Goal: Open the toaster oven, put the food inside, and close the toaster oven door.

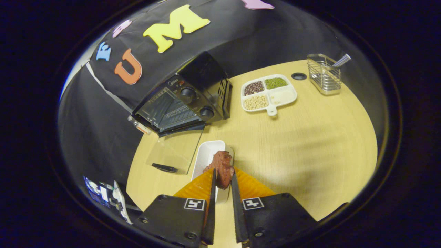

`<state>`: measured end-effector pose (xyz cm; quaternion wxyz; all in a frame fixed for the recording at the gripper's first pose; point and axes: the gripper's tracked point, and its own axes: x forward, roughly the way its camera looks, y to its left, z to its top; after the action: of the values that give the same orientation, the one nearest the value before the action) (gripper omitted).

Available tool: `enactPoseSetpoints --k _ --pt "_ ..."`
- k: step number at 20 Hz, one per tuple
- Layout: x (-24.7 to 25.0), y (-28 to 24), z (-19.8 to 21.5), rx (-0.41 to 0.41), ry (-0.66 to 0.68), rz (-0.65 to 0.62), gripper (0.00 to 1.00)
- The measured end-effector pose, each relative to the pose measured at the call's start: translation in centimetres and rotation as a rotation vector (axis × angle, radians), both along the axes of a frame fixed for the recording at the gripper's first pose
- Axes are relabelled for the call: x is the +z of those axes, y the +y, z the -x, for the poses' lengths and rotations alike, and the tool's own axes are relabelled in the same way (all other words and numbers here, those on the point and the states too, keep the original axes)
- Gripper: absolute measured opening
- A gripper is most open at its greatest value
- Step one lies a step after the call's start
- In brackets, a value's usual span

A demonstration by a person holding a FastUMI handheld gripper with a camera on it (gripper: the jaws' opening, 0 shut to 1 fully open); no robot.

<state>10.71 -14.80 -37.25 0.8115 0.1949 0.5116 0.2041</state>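
Now we see the claw point(223, 179) clenched on a brown piece of food point(223, 167), both fingers pressing its sides, above a white tray point(206, 155) on the wooden bench point(310, 148). Just beyond, the toaster oven point(182, 101) stands with its glass door point(174, 151) folded down flat. Farther off sit a divided dish point(268, 93) of beans and a wire basket point(324, 74).

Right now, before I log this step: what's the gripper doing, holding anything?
Gripper: shut on the brown piece of food, held above the white tray, toaster oven door open.
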Motion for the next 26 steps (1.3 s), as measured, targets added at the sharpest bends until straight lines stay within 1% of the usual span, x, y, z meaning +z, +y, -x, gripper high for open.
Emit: enactPoseSetpoints --k 1,2,4,9,16,19,21,26 --pt "0.5 0.2 0.5 0.023 -0.001 -0.024 0.24" --pt "0.7 0.5 0.9 0.041 -0.014 -0.038 0.16" --pt "1.3 0.4 1.6 0.059 -0.060 -0.003 0.12" --pt "4.3 0.7 2.8 0.080 -0.188 0.141 0.12" --pt "9.6 2.4 4.2 0.069 -0.371 0.266 0.11" --pt "11.1 4.2 4.8 0.083 -0.450 0.316 0.11" --pt "11.9 5.6 5.1 0.073 -0.501 0.328 0.12" --pt "12.6 8.9 4.8 0.045 -0.642 0.413 0.12"
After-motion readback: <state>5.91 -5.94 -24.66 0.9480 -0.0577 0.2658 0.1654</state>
